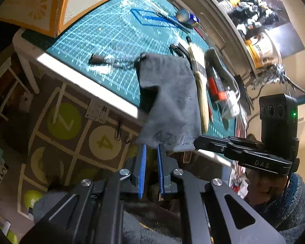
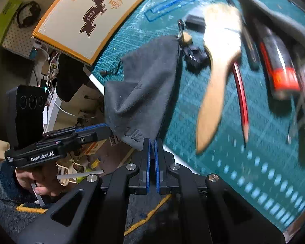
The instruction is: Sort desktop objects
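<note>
A grey cloth pouch [image 1: 170, 93] lies over the front edge of the green cutting mat [image 1: 87, 40], its drawstring and toggle [image 1: 95, 58] trailing left. My left gripper [image 1: 151, 149] pinches the pouch's lower left hem with its blue pads. In the right wrist view the pouch [image 2: 144, 85] bunches up, and my right gripper [image 2: 152, 142] is shut on its printed hem, with the left gripper [image 2: 105, 129] holding the neighbouring corner. The right gripper [image 1: 196, 142] also shows in the left wrist view, at the pouch's lower right corner.
Right of the pouch lie a wooden brush [image 2: 217, 77], a red pencil [image 2: 242, 101], a black and red tool [image 2: 278, 71] and black clips [image 2: 195, 59]. A blue frame [image 1: 152, 18] and an orange-edged box [image 2: 87, 20] sit farther back. Below the table edge lies a patterned floor mat [image 1: 65, 122].
</note>
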The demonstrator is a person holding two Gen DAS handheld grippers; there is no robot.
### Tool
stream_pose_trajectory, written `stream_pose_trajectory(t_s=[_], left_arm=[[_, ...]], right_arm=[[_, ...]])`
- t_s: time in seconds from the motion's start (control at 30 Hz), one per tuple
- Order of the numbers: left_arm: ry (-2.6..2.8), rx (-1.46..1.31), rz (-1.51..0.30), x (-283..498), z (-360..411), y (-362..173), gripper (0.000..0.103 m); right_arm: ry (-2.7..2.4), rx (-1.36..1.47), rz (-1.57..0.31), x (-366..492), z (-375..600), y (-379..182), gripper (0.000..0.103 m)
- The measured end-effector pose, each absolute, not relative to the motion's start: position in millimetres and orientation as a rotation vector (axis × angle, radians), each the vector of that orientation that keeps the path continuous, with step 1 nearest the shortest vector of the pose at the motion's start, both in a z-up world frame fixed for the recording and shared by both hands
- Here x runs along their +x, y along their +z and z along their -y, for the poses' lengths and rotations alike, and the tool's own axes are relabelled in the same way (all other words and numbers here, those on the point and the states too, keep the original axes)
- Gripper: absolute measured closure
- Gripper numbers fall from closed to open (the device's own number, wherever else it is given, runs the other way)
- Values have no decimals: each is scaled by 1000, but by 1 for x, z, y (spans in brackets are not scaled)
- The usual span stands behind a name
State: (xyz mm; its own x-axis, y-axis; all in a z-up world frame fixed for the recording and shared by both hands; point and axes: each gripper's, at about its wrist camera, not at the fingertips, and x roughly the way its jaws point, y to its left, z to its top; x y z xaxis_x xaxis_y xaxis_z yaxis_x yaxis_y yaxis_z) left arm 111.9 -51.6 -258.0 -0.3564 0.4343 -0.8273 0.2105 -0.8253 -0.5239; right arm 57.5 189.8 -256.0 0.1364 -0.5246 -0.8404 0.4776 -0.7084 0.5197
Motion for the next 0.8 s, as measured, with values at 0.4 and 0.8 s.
stream_pose_trajectory(t_s=[0.4,0.8], left_arm=[[2428,-1683,660,103,68,-239,54],[2441,-1581,778,94,59,-254,35]], right_arm=[[-1728,1670,113,66,-190,-250,98],[-1761,1639,111,28,-175,-235,85]])
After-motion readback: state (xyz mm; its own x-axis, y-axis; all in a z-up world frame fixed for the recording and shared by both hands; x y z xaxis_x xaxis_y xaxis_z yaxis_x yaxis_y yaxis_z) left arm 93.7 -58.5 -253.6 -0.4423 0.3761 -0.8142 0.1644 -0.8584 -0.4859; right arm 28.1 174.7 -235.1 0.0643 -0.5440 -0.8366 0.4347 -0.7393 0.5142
